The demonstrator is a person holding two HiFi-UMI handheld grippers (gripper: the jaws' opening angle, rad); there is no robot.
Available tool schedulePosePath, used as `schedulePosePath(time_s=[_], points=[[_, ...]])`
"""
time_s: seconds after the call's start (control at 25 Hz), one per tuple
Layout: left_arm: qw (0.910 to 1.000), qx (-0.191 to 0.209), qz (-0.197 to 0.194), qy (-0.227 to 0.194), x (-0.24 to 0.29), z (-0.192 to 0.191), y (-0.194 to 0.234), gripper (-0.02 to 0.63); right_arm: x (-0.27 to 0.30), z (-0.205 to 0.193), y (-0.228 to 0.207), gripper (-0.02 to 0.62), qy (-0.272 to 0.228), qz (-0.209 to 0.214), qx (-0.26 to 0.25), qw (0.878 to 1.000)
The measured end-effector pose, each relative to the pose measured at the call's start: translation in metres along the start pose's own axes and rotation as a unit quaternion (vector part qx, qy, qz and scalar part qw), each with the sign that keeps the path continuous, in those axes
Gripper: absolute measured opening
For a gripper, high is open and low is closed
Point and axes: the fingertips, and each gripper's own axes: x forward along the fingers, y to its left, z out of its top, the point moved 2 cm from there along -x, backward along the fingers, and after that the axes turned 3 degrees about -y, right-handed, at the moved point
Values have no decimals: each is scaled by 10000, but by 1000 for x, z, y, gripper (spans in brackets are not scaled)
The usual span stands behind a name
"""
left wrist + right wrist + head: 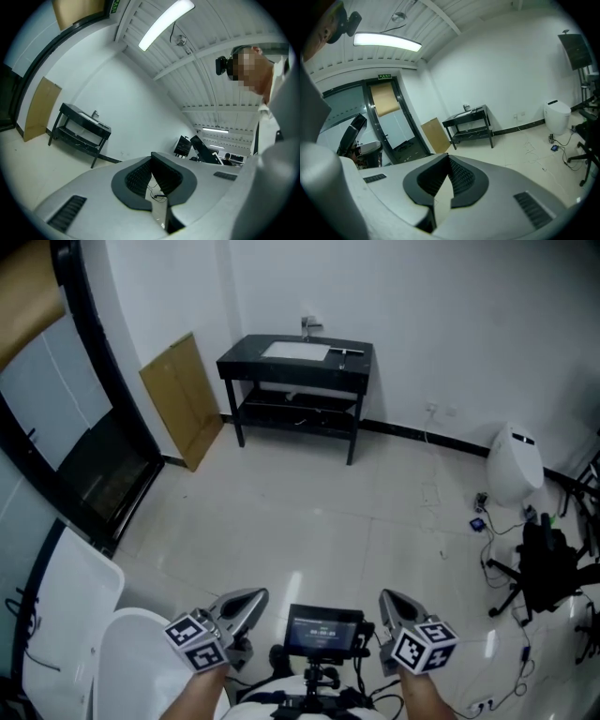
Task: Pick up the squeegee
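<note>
You held both tools low at the bottom of the frame: your left tool (pixel 251 598) and your right tool (pixel 386 599), each with its jaws closed together and nothing between them. The black metal desk (pixel 242 358) with a white basin stood at the top centre, against the white wall. On its right end lay the small dark squeegee (pixel 350 352), too small to see clearly, well apart from both tools.

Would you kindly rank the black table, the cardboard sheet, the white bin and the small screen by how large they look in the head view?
1. black table
2. cardboard sheet
3. white bin and small screen look about alike; the screen is much nearer the camera, so I would not rank them.
</note>
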Motion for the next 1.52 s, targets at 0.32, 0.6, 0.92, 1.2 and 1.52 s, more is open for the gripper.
schedulePosePath(time_s=[0.32, 0.6, 0.92, 1.2, 1.52], points=[[9997, 58, -246, 44, -8, 17, 34, -3, 29, 10, 29, -6, -27, -233, -35, 9997], [9982, -45, -593, 44, -20, 35, 57, -3, 49, 21, 53, -6, -144, -451, -63, 9989], [9974, -196, -656, 210, -28, 39, 90, -3, 75, 22, 69, -6, -232, -602, 40, 9979], [9982, -285, -491, 183, -17, 47, 119, -3, 117, 32, 66, -6, -114, -451, 7, 9989], [9994, -218, -195, 178, 43, 69, 178, -3, 200, 70, 25, -6, -90, -195, 59, 9998]])
